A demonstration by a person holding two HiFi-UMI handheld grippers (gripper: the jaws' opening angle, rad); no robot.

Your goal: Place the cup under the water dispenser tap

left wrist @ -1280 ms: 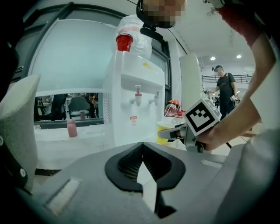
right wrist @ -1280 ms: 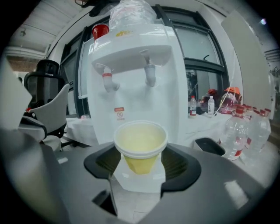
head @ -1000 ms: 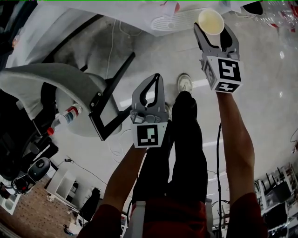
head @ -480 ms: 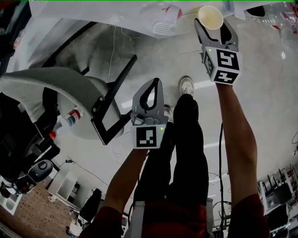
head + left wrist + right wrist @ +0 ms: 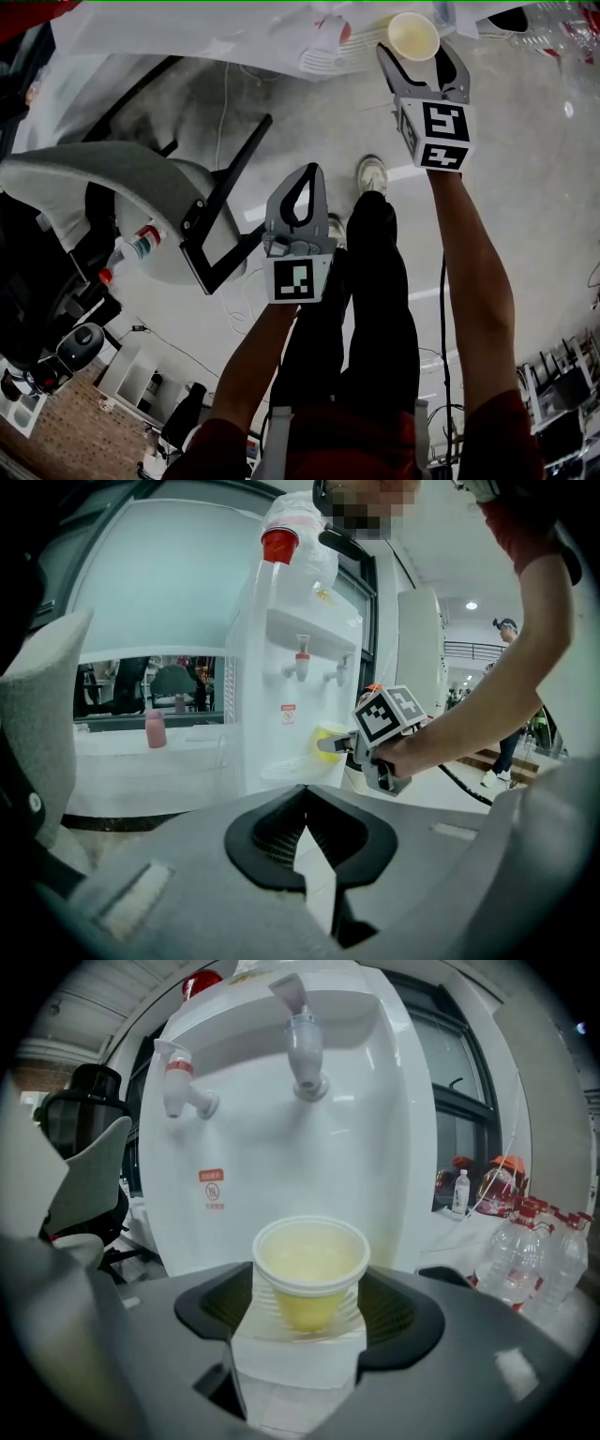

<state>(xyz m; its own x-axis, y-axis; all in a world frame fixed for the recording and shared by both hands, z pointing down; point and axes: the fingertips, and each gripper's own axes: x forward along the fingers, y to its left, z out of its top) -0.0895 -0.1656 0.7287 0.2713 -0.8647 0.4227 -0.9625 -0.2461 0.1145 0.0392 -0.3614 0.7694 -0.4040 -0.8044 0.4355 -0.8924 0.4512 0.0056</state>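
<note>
Seats cup (image 5: pixel 309 1269) upright on drip tray (image 5: pixel 272 772) beneath grey tap (image 5: pixel 305 1049) of water dispenser (image 5: pixel 281 1147) to catch the flow, opens right gripper (image 5: pixel 414 56) jaws off cup wall for release, holds left gripper (image 5: pixel 313 173) back, jaws pressed together, empty.

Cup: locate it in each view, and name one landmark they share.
Head view: cup at the top edge, right of centre, between the right tool's opening jaws.
Left gripper view: just right of centre, by the dispenser's tray.
Right gripper view: centre, below the grey tap.
Shared landmark: the water dispenser.
</note>
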